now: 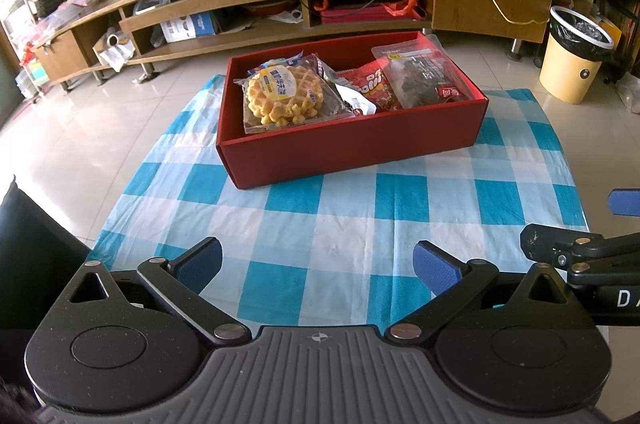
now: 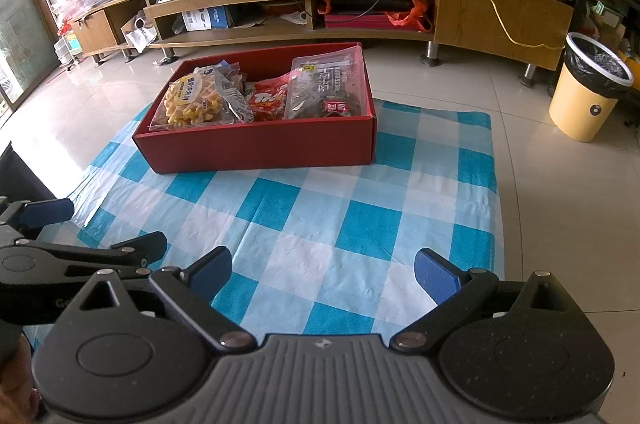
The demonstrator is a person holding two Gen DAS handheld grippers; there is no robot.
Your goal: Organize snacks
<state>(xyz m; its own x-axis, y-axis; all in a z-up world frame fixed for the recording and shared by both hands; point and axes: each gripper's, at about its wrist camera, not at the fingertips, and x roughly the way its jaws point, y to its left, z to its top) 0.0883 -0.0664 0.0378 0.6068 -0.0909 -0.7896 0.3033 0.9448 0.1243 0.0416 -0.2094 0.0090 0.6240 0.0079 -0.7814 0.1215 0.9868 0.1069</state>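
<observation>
Both the left tongs (image 1: 318, 266) and right tongs (image 2: 324, 274) hang spread apart, empty, over the checkered cloth (image 1: 340, 224) (on the floor); beyond, the red box (image 1: 348, 143) holds waffles (image 1: 280, 91) and other snack packets.

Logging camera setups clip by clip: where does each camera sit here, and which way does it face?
Left wrist: sits on the left gripper, facing forward and down over the checked cloth to the red box; own jaws open, right gripper at the right edge.
Right wrist: sits on the right gripper, same heading, with the box left of centre; own jaws open, left gripper at the left edge.
Shared: box, waffle pack, cloth, TV cabinet, bin.
</observation>
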